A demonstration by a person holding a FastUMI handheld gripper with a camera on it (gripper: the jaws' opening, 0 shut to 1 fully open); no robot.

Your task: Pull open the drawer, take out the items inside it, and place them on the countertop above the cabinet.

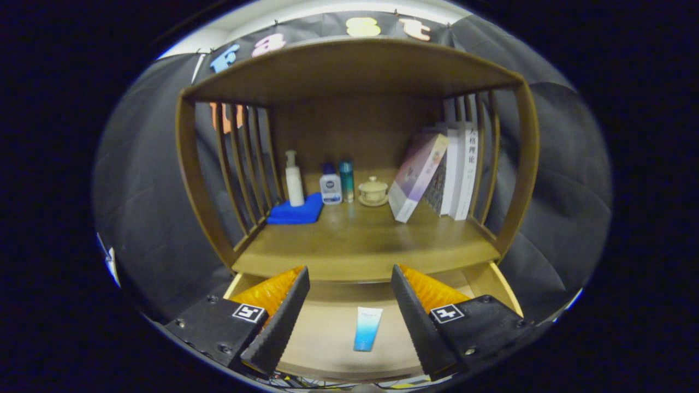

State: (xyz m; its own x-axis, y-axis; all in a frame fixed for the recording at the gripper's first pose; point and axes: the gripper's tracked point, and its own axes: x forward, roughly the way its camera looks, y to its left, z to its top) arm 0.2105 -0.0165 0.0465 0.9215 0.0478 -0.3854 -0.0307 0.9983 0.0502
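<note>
The drawer under the wooden cabinet stands pulled open. On its pale floor lies a blue-and-white tube, lengthwise, pointing away from me. My gripper hovers above the drawer, open, and the tube lies in the gap between the two fingers, below them. Nothing touches the fingers. The countertop above the drawer stretches just beyond the fingertips, bare across its front half.
At the back of the countertop stand a white pump bottle on a blue cloth, a small white bottle, a teal bottle and a lidded cup. Books lean at the right. Slatted side walls and a top shelf enclose the space.
</note>
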